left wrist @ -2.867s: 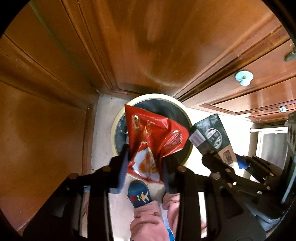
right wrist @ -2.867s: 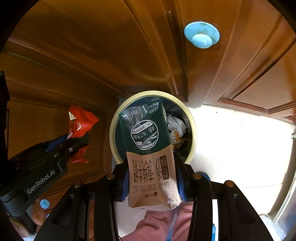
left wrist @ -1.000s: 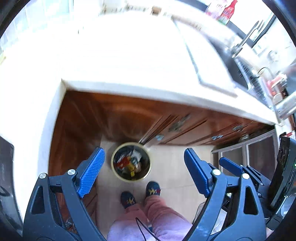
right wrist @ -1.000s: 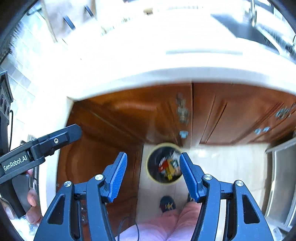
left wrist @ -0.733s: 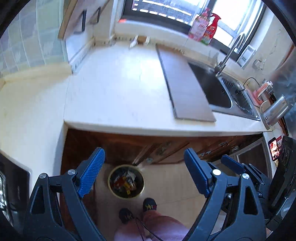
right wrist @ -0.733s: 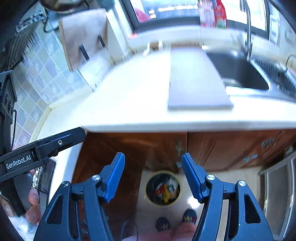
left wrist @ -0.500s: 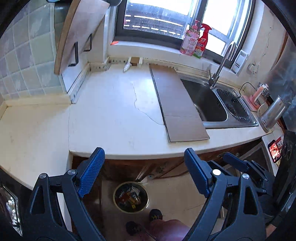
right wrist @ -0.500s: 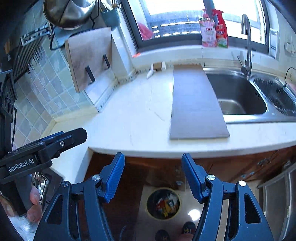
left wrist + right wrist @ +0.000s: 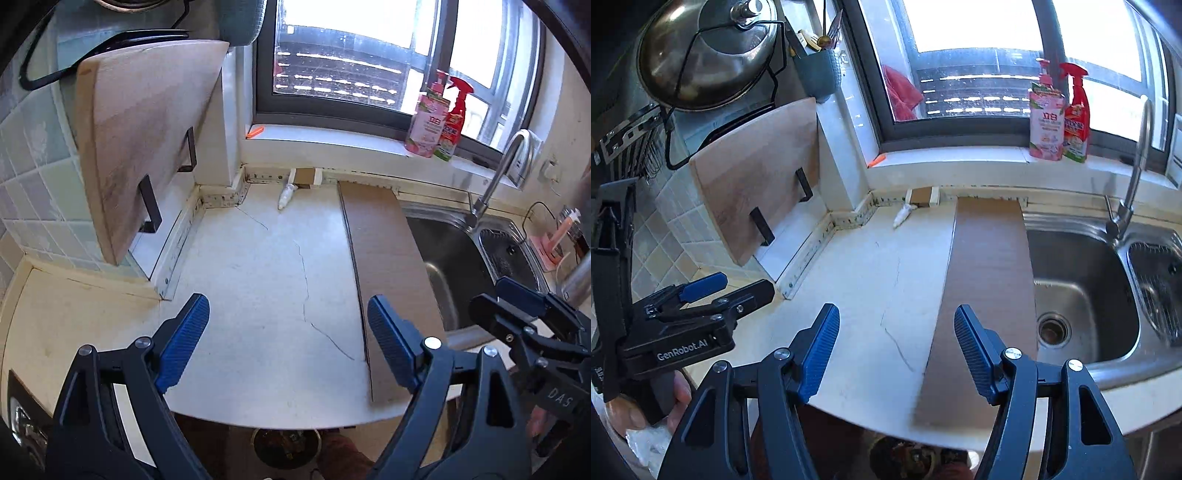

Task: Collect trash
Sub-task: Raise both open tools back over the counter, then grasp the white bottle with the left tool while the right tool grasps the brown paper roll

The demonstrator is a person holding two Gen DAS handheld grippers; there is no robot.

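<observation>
With both grippers' fingers spread wide and empty, left gripper (image 9: pixel 288 343) and right gripper (image 9: pixel 897 349), I risked overlooking the small white tube (image 9: pixel 287 192) behind the long brown board (image 9: pixel 384 266) on the cracked white bench (image 9: pixel 258 295).

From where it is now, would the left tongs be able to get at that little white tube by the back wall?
Probably yes: the left tongs stand open, and only bare countertop lies between them and the white tube.
</observation>
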